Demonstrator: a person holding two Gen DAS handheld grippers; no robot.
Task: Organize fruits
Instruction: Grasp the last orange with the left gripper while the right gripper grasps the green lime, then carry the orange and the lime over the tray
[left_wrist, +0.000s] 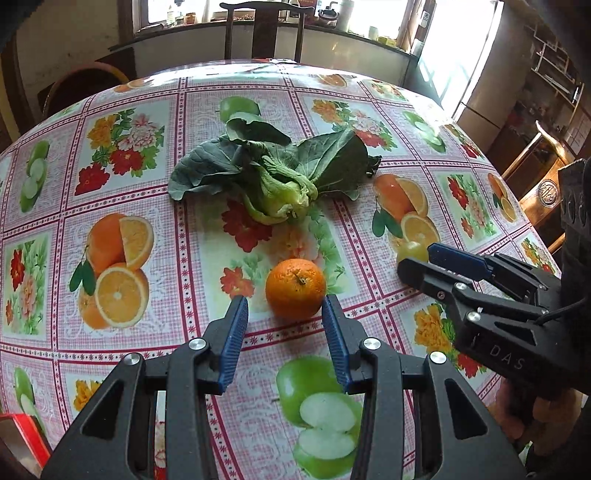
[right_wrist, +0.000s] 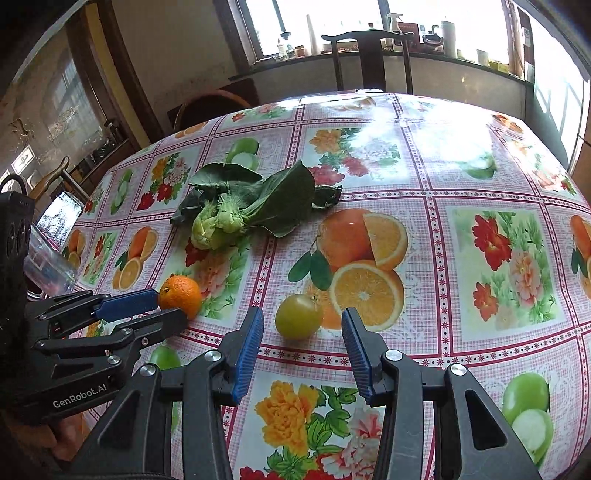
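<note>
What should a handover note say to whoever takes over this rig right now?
Left claw: open, fingertips flanking the orange, not closed on it.
Right claw: open, lined up on the yellow-green fruit, not gripping.
Both fruits sit on the tablecloth, near the front; leafy greens lie behind.
Done: nothing grasped.
Left: grasp both fruits and place them; no container is clearly in view.

Left gripper (left_wrist: 284, 304) points forward low over the table, fingers spread wide with nothing between the blue pads (left_wrist: 236, 332). Right gripper (right_wrist: 303, 317) sits alongside at the same height, angled slightly inward, fingers likewise parted and holding nothing
</note>
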